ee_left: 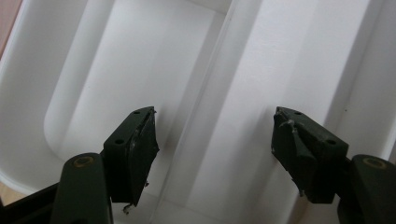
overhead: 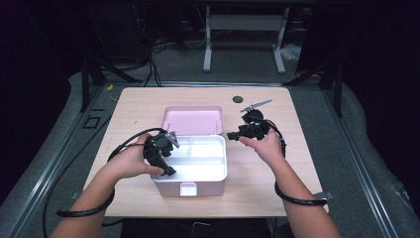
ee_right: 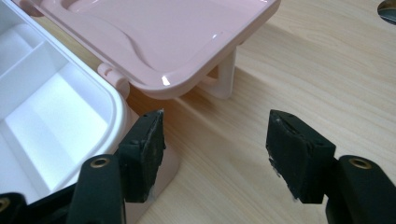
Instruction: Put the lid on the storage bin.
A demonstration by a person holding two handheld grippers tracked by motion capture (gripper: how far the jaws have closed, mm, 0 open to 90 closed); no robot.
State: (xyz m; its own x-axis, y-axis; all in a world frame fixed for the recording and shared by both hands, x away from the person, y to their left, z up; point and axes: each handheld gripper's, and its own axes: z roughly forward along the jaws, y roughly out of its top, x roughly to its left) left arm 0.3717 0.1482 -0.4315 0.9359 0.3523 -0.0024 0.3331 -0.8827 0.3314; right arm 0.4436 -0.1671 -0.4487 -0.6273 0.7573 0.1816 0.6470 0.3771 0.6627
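A pink box [overhead: 190, 187] with its lid [overhead: 193, 119] swung open toward the back stands in the middle of the wooden table [overhead: 138, 104]. A white divided tray [overhead: 210, 148] sits inside it. My left gripper [overhead: 170, 156] hangs over the tray's left side, open, with nothing between its jaws. In the left gripper view, the left gripper [ee_left: 215, 121] looks down on a divider wall [ee_left: 219, 88] of the tray. My right gripper [overhead: 234, 135] is just right of the box's rear right corner, open and empty. In the right gripper view, the right gripper [ee_right: 215, 123] faces the lid [ee_right: 163, 37] and the tray [ee_right: 46, 107].
A small dark disc [overhead: 238, 99] lies on the table behind the right gripper, and it also shows as a disc [ee_right: 387, 5] at the corner of the right gripper view. A white clasp [ee_right: 225, 74] hangs from the lid's edge. Grey frame legs [overhead: 242, 25] stand on the floor beyond the table.
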